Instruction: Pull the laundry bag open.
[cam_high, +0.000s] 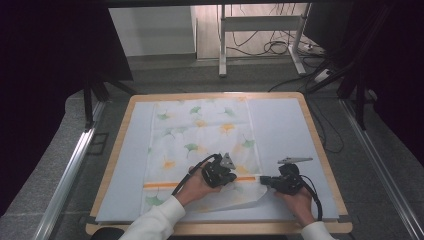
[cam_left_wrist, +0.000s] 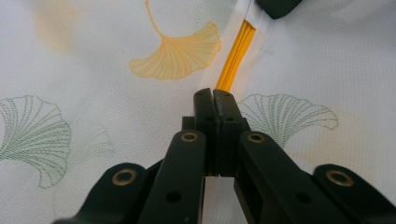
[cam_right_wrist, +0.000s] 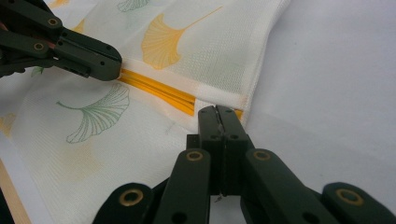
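- A white cloth (cam_high: 202, 135) printed with green and yellow ginkgo leaves lies spread on a pale sheet (cam_high: 282, 125) that covers the wooden worktop (cam_high: 320, 145); in the high view the cloth fills the middle of the sheet and reaches from 12 o'clock down to the near edge at 6 o'clock.
- An orange stripe (cam_high: 165, 184) runs across the cloth near its near end, from about 8 o'clock toward the centre.
- The near right corner of the cloth is lifted and folded over, so its pale underside (cam_high: 235, 197) shows as a slanted flap at about 5 o'clock.
- The left claw (cam_high: 231, 176) sits at about 6 o'clock of the cloth, just over the stripe; its jaws are pressed together, and in the left gripper view (cam_left_wrist: 215, 100) their tips rest right at the end of the stripe (cam_left_wrist: 236, 53), on the fold of the cloth (cam_left_wrist: 116, 107). Whether fabric is pinched between them I cannot tell.
- The right claw (cam_high: 264, 181) is at about 4 o'clock, at the cloth's right edge, pointing toward the left one; the two are near each other but apart.
- In the right gripper view the right claw (cam_right_wrist: 218, 116) also has its jaws together, tips at the hemmed edge of the cloth (cam_right_wrist: 140, 135) where the stripe (cam_right_wrist: 159, 91) ends; a grip on the hem cannot be made out.
- That same view shows the left claw (cam_right_wrist: 114, 63) at 10 o'clock, its tip down on the stripe.
- A white sleeve (cam_high: 155, 222) comes in at 7 o'clock.
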